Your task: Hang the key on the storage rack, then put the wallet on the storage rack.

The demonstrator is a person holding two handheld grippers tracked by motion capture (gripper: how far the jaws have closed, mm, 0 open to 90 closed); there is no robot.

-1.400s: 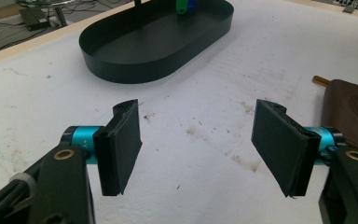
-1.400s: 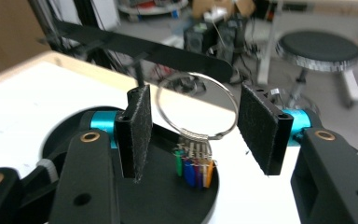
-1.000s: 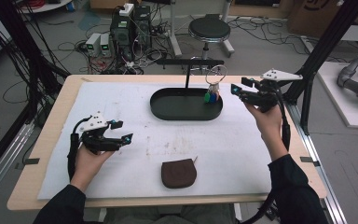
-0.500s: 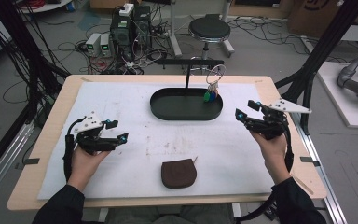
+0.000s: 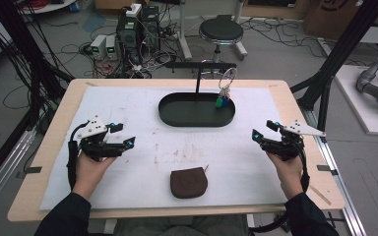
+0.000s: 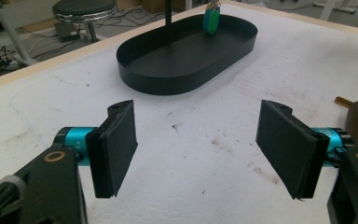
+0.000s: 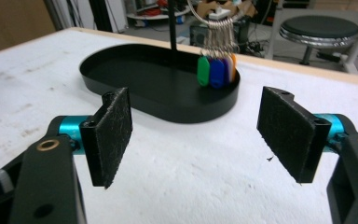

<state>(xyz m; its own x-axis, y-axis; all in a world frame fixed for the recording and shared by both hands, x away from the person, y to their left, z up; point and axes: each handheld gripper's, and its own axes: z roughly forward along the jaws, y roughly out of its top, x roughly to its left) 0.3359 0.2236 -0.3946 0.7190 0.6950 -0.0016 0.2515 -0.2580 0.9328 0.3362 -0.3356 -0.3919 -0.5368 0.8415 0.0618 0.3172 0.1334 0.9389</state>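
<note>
While claws gape, key tags (image 7: 216, 71) show no lettering.

Lighting: even, fairly bright, from overhead; no hard shadows. White sheet (image 5: 142, 113) is brightest toward the upper right of both gripper views, near washed out there. Tray (image 5: 197, 110): soft, faint shadow at its base; inner floor dark, little detail. Pouch (image 5: 189, 182): thin shadow on its lower edge in the high view. High view: soft overall, somewhat grainy; floor clutter at the top is murky, corners dim. Gripper views: pads (image 6: 116, 147) close up, reasonably sharp, fibres visible in the right gripper view; stool (image 7: 320, 28) and background at the top edge blurred. Key tags (image 7: 216, 71): saturated, slightly soft. Straight table edges bend mildly toward the frame edges.
</note>
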